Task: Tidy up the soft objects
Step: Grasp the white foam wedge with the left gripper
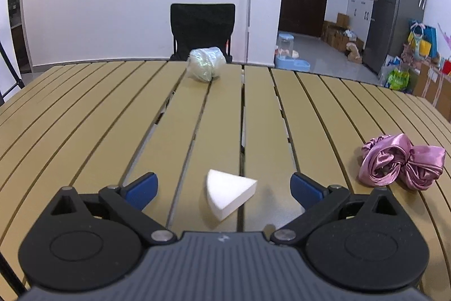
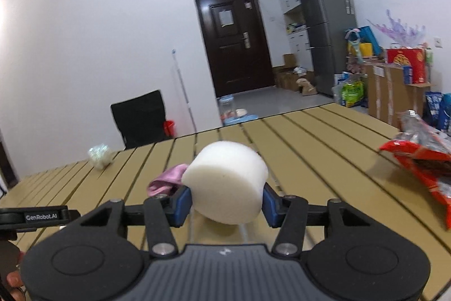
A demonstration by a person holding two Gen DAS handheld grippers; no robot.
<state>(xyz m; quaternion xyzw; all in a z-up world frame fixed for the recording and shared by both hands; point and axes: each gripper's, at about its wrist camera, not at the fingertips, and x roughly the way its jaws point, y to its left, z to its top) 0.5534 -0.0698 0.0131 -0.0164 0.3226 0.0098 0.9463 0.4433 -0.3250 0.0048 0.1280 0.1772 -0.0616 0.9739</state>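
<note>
My right gripper (image 2: 227,200) is shut on a white round foam sponge (image 2: 225,182), held a little above the slatted table (image 2: 324,148); the blue pads press its two sides. Behind it peeks a pink satin scrunchie (image 2: 166,179). In the left wrist view my left gripper (image 1: 224,188) stands open, low over the table, with a white wedge-shaped sponge (image 1: 229,195) lying between its blue fingers (image 1: 141,189), touched by neither. The pink scrunchie (image 1: 401,164) lies to its right. A crumpled clear plastic ball (image 1: 207,64) sits at the far edge, and shows far left as the plastic ball (image 2: 100,155).
A red snack bag (image 2: 425,160) lies on the right side of the table. A black chair (image 1: 201,28) stands behind the far edge. Part of the left gripper's body (image 2: 39,216) and a hand (image 2: 12,279) show at the lower left of the right wrist view.
</note>
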